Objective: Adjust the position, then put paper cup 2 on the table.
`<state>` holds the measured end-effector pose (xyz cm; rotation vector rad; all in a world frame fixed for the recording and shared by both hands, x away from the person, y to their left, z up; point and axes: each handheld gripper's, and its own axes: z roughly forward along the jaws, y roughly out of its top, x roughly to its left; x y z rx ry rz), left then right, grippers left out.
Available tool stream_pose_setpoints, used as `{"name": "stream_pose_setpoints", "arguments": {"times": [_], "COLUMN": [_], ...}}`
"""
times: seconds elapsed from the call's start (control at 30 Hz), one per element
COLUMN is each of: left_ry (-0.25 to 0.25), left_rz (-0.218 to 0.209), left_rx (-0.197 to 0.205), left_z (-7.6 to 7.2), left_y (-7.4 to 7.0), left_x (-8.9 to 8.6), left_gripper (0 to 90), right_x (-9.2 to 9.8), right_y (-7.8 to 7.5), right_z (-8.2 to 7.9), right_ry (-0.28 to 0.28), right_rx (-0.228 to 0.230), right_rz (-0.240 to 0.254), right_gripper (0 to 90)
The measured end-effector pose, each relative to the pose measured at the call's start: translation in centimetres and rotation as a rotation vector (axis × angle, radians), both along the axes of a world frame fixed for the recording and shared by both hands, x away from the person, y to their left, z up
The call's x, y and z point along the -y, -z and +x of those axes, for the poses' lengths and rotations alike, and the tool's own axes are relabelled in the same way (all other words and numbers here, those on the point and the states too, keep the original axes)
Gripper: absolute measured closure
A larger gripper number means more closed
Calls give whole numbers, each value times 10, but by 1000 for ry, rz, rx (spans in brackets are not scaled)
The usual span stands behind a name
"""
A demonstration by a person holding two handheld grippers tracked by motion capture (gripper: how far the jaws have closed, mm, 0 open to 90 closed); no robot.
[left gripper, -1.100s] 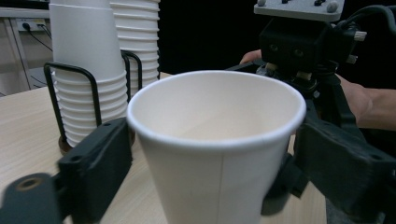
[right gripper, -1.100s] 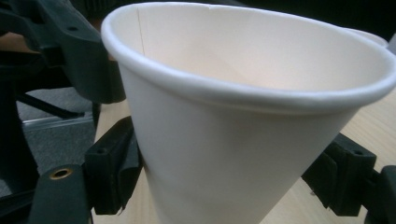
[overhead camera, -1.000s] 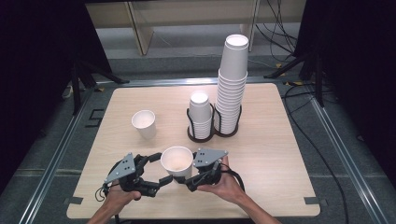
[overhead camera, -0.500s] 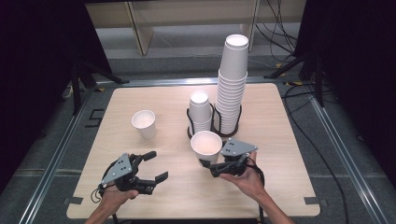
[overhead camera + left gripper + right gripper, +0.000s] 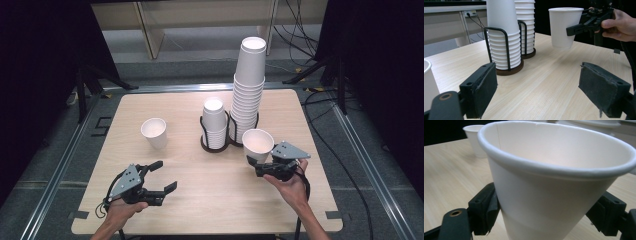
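Two cup stacks (image 5: 247, 95) in holder, one loose cup (image 5: 154, 133) on bench (image 5: 210, 190). Right tongs (image 5: 256, 165) clamped on third cup (image 5: 257, 143), upright. Left tongs (image 5: 161, 176) apart, empty.

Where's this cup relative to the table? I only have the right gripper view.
Observer: Off it. In the left gripper view the cup hangs clear above the table, clamped in the right gripper.
Operator: Left gripper?
Observer: The left gripper is open with nothing between its jaws, near the table's front left.
Operator: What's close to the cup?
Observer: A tall stack and a short stack of cups in a black wire holder, just behind it.
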<state>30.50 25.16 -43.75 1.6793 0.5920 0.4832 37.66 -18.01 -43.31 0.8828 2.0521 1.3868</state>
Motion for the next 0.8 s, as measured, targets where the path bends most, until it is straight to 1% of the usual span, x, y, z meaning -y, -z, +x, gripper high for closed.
{"name": "stream_pose_setpoints", "arguments": {"times": [0.03, 0.07, 0.1, 0.17, 0.2, 0.23, 0.27, 0.3, 0.33, 0.37, 0.4, 0.47, 0.5, 0.53, 0.57, 0.6, 0.63, 0.67, 0.73, 0.77, 0.8], "left_ry": [0, -2, -3, -5, -2, 1, -11, -12, -12, -5, -15, -15, -14, -17, -21, -14, -18, -21, -15, -21, -12], "left_rz": [4, 5, 6, 3, -13, -19, 5, 5, 9, -10, 10, 13, 17, 17, 19, -2, 12, 23, 12, 33, 14], "left_rx": [1, 0, -1, -2, 1, 3, -11, -12, -12, -8, -22, -23, -19, -21, -24, -17, -24, -30, -24, -34, -26], "left_z": [0, 0, -1, 0, 1, 1, 0, 0, 1, 2, 0, 0, 1, 1, 2, 3, 3, 3, 4, 4, 5], "left_y": [0, 0, 0, 1, 2, 3, 2, 3, 3, 5, 5, 5, 5, 5, 5, 7, 7, 7, 9, 9, 10], "left_x": [0, 0, 0, -1, 0, 0, -1, -1, -1, -1, -2, -2, -3, -3, -3, -2, -2, -2, -1, -2, -1], "left_gripper": [146, 146, 146, 146, 146, 146, 146, 146, 146, 146, 146, 146, 146, 146, 146, 146, 146, 146, 146, 146, 146], "right_x": [4, 8, 11, 19, 24, 28, 32, 34, 35, 41, 43, 47, 49, 51, 53, 54, 56, 58, 60, 60, 61], "right_y": [1, 1, 2, 2, 4, 4, 6, 8, 9, 11, 13, 15, 16, 17, 18, 20, 20, 22, 24, 26, 27], "right_z": [0, 2, 1, 4, 7, 8, 11, 12, 13, 19, 22, 27, 30, 31, 33, 36, 37, 39, 43, 45, 47], "right_ry": [21, 38, 57, 91, 105, 127, 139, 173, 178, 177, 199, 215, 231, 239, 248, 258, 265, 260, 282, 289, 286], "right_rx": [-9, -2, -34, -24, -19, -19, -7, -39, -46, -11, -8, -13, -3, -13, -11, -4, -3, -12, -10, -16, -19], "right_rz": [0, 0, 16, 13, 22, 16, 0, 28, 28, -10, -5, 4, -2, 6, 1, 22, 17, 20, 8, 13, -3], "right_gripper": [204, 204, 204, 204, 203, 203, 203, 203, 203, 203, 202, 202, 202, 202, 202, 202, 202, 202, 202, 202, 202]}}
